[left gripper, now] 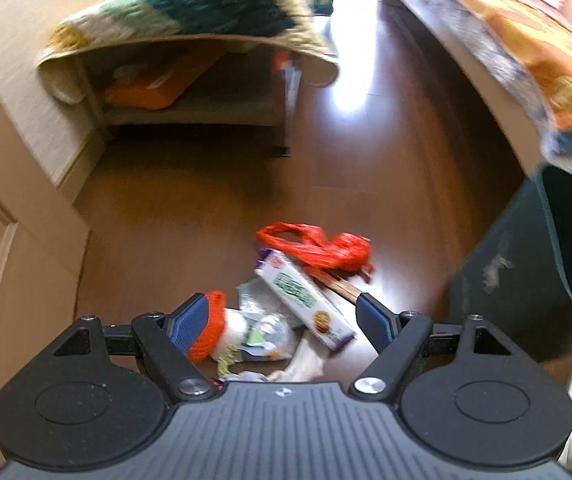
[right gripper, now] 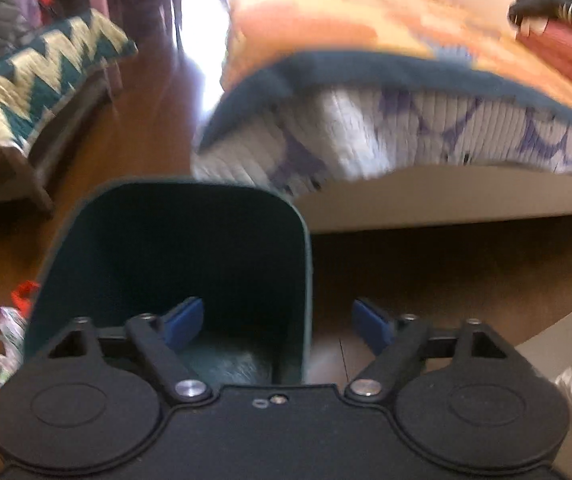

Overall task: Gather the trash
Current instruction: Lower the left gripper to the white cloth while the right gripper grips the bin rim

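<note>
Floor (left gripper: 189,200): dark brown wood with a bright glare patch, running under everything you see in both wrist views.
Bed (right gripper: 426,200): fills the upper right of your right wrist view, pale frame below, an orange quilt with a dark teal border and a white-and-purple underside hanging over its edge.
Low table (left gripper: 189,114): far end of your left wrist view, draped with a teal, cream and mustard zigzag blanket (left gripper: 205,8); something orange lies on its lower shelf, too blurred to name.
Trash bin (right gripper: 173,256): dark teal, open mouth facing your right gripper, standing just beside the bed; its rim also shows at the right edge of your left view.
Trash pile (left gripper: 286,312): on the floor directly ahead of your left gripper and left of the bin.
Box (left gripper: 306,300): white carton with green and purple print, lying flat across the pile.
Red plastic bag (left gripper: 326,250): crumpled on the floor just behind the box, touching it.
Orange net (left gripper: 209,328): mesh wrapped around something pale, touching your left gripper's left-hand pad.
Wrappers (left gripper: 261,332): crumpled grey-white packets beneath the box.
Left gripper (left gripper: 281,320): jaws spread wide over the pile, gripping nothing.
Right gripper (right gripper: 277,326): jaws spread wide, straddling the bin's near right wall, one finger inside, one outside.
</note>
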A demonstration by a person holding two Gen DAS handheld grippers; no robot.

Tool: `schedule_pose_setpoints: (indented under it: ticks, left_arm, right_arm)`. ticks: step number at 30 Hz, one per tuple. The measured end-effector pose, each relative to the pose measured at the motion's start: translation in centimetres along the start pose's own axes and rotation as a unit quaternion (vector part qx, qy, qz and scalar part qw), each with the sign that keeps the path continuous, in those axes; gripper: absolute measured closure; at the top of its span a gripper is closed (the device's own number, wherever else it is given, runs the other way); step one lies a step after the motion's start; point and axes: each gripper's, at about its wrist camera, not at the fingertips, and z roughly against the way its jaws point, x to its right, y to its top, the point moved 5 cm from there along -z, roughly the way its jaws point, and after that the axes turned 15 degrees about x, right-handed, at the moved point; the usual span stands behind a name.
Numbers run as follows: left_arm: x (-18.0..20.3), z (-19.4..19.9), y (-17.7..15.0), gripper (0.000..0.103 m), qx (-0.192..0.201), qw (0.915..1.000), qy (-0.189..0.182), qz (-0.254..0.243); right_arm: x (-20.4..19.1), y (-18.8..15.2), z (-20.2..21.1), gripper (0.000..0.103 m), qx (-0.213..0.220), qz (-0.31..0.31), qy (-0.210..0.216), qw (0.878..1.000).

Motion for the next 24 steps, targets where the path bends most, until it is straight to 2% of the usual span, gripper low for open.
schedule_pose_setpoints:
  ticks: [3,5,8,11,13,14,17,19,20,24]
  left_arm:
    - [-1.6,-1.4,0.4,0.023,-0.001,0.9995,0.027,0.014]
    - [-2.4,-2.3,0.6,0.023,-0.001,0.9989,0.046,0.011]
    - [-3.1,-3.7,0.2,0.023,-0.018,0.9979,0.062,0.010]
    - [-3.2,-4.9,-1.3,0.023,-0.046,0.9960,0.075,0.013]
    - [-3.2,-5.8,-2.8,0.023,-0.071,0.9936,0.085,0.024]
    - [-3.1,-6.4,-3.7,0.023,-0.085,0.9921,0.087,0.032]
    - [-2.5,-7.3,-5.9,0.023,-0.107,0.9877,0.109,0.034]
    - [-1.9,-7.6,-6.3,0.023,-0.107,0.9872,0.114,0.030]
    - [-1.6,-7.7,-6.3,0.023,-0.104,0.9878,0.113,0.026]
    - [-0.8,-7.7,-6.6,0.023,-0.097,0.9895,0.106,0.010]
  right_arm:
    - [0.0,-0.5,-1.8,0.029,-0.034,0.011,0.014,0.999]
    - [-0.3,-0.6,-2.6,0.029,-0.039,0.032,0.021,0.998]
    - [-0.9,-1.2,-3.8,0.035,-0.061,0.057,0.036,0.996]
    - [-0.8,-1.6,-5.0,0.045,-0.088,0.066,0.038,0.993]
    - [-0.8,-1.5,-5.4,0.061,-0.099,0.061,0.038,0.992]
    - [-0.8,-1.5,-5.6,0.063,-0.099,0.060,0.040,0.993]
    - [-0.8,-1.4,-5.4,0.076,-0.100,0.067,0.019,0.993]
    - [-0.6,-1.4,-5.1,0.092,-0.099,0.073,0.005,0.992]
    - [-0.5,-1.4,-5.0,0.095,-0.097,0.080,-0.007,0.992]
    - [-0.6,-1.5,-3.9,0.097,-0.089,0.082,-0.013,0.993]
